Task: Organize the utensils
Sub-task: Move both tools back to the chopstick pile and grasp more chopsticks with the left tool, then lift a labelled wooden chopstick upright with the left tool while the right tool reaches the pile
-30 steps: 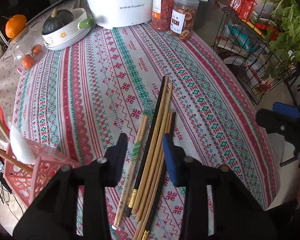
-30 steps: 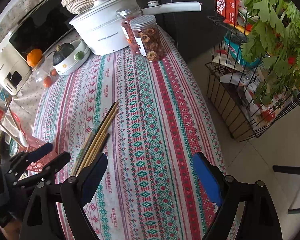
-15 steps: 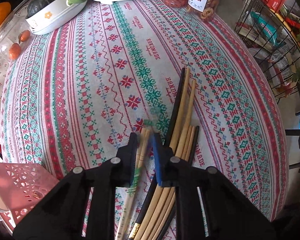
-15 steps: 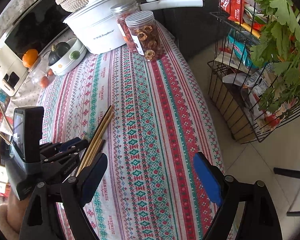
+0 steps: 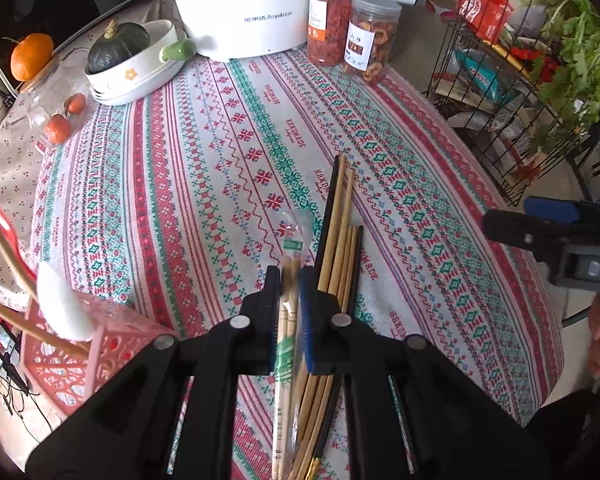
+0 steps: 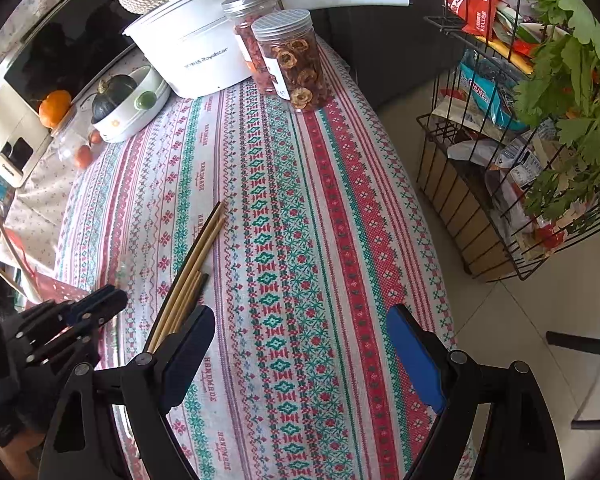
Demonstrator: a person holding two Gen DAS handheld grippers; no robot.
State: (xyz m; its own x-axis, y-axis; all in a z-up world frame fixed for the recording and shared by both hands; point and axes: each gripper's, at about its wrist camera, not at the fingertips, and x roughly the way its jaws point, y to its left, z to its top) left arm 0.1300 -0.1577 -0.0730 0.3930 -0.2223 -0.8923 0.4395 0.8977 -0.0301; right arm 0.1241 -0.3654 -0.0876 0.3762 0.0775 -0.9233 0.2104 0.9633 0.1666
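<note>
Woven cloth in red, green and white bands covers the worktop, whose near edge is cut off by both grippers' black frames. At the far end stands a white pot, its top out of frame in the left wrist view, with two clear jars beside it and a white dish holding a dark squash. A wire rack of packets and greens stands off the worktop's right side; its contents are too jumbled to name. A pink openwork basket sits at the left edge, partly outside the picture, with handles and something white rising from it that cannot be identified.

Loose bamboo and dark chopsticks lie bunched on the cloth, their near ends hidden under the left gripper. Its fingers are closing on a wrapped pair of chopsticks in a clear sleeve with green print, lying just left of the bunch; the pads appear to touch the wrapper, though the sleeve's edges blur. Whether the pair has left the cloth cannot be told. The right gripper hangs over bare cloth right of the bunch, fingers spread wide, nothing between them.
</note>
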